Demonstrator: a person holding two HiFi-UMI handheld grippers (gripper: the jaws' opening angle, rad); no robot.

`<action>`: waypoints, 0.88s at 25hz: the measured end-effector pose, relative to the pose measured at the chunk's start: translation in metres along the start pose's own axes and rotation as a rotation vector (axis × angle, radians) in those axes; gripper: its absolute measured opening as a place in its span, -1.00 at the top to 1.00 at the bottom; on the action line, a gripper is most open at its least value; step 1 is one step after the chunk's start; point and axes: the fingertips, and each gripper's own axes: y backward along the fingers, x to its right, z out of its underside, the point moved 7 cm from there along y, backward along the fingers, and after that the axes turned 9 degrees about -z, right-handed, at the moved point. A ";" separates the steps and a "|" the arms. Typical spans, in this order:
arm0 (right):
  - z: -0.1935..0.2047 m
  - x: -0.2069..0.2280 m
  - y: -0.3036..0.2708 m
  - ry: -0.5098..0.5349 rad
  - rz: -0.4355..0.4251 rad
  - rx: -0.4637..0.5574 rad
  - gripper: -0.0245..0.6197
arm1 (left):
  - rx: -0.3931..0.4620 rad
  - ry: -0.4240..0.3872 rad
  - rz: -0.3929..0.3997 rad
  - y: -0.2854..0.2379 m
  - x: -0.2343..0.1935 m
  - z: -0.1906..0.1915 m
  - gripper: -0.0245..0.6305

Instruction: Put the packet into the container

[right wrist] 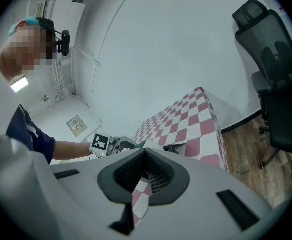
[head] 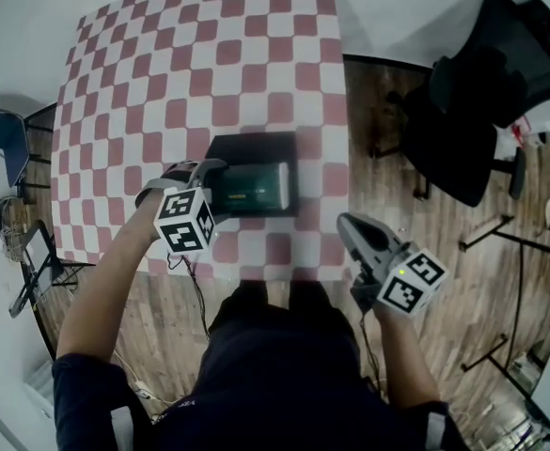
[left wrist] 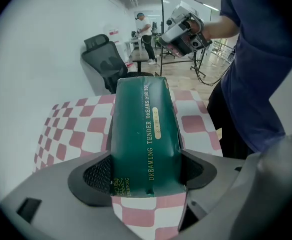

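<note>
A dark green packet [head: 252,188] with gold print is gripped at its near end by my left gripper [head: 214,188], which is shut on it. In the left gripper view the packet [left wrist: 145,129] runs straight out from between the jaws of the left gripper [left wrist: 146,176]. It lies over the black container [head: 252,146] on the checkered table; whether it rests inside I cannot tell. My right gripper [head: 348,224] hangs off the table's near right corner, shut and empty. In its own view the right gripper [right wrist: 145,159] has its pads pressed together.
The pink and white checkered table [head: 209,54] stretches away behind the container. A black office chair [head: 486,73] stands on the wooden floor to the right. More chairs and frames [head: 16,205] crowd the left edge. A person stands far back in the room [left wrist: 145,31].
</note>
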 end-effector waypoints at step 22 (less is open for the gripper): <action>0.012 0.009 0.008 -0.027 0.013 -0.017 0.89 | -0.156 -0.070 0.047 -0.030 0.005 -0.011 -0.34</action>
